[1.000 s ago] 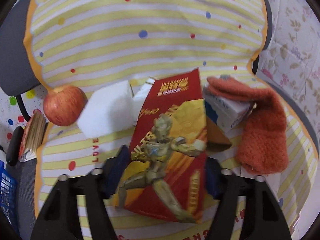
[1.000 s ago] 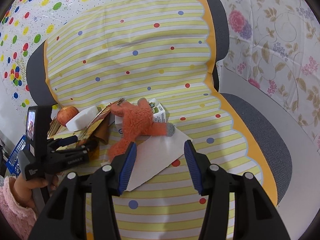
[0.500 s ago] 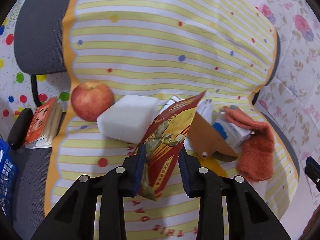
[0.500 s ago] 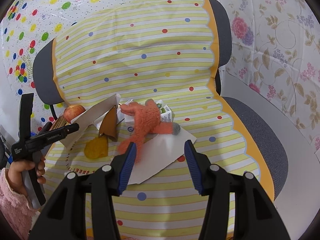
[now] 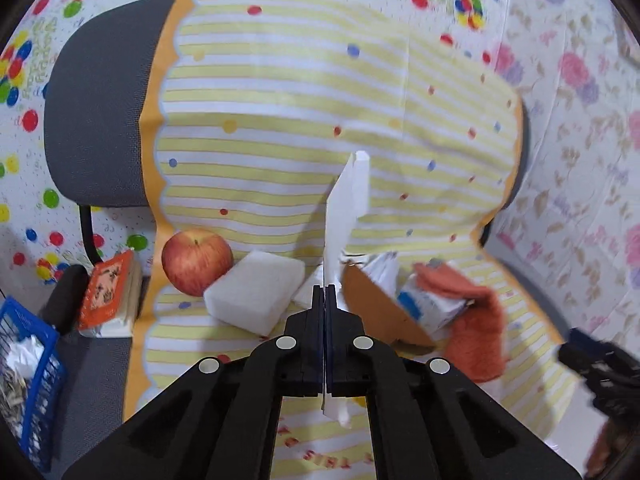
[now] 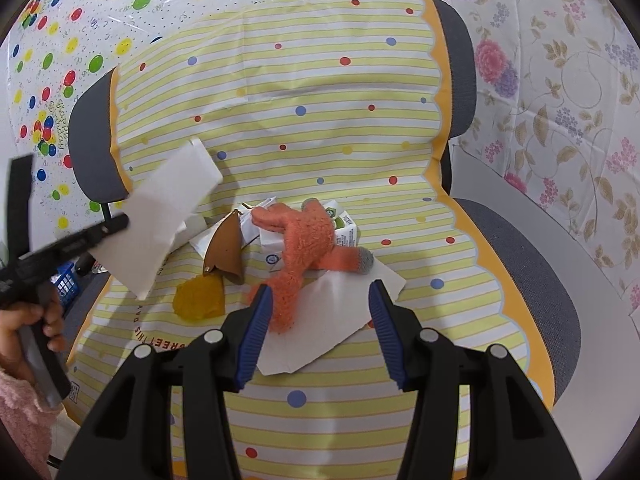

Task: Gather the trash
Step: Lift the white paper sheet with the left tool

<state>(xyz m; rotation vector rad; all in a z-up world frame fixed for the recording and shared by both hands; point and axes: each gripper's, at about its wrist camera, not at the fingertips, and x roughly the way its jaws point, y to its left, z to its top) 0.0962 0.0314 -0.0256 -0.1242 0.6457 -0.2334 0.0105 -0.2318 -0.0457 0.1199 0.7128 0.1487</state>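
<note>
My left gripper [image 5: 325, 292] is shut on a flat snack wrapper [image 5: 346, 216], held edge-on and lifted off the striped chair cover [image 5: 280, 120]. From the right wrist view the wrapper [image 6: 160, 220] shows its white back, hanging in the air at the left. My right gripper [image 6: 320, 304] stands open above a white paper sheet [image 6: 340, 320] and an orange sock [image 6: 308, 248], with nothing between its fingers. Under the sock lies a milk carton [image 6: 344, 228]. A brown cardboard piece [image 6: 226, 248] and a yellow scrap [image 6: 198, 300] lie beside them.
A red apple [image 5: 196, 260], a white foam block [image 5: 256, 292] and a small orange book [image 5: 106, 300] sit at the seat's left. A blue basket [image 5: 28, 376] with crumpled waste stands at the far left. Floral sheeting [image 6: 560, 100] covers the right side.
The left jaws closed on the wrapper and lifted it from the seat, turning it from face-up to edge-on. The right gripper stayed in place, still open.
</note>
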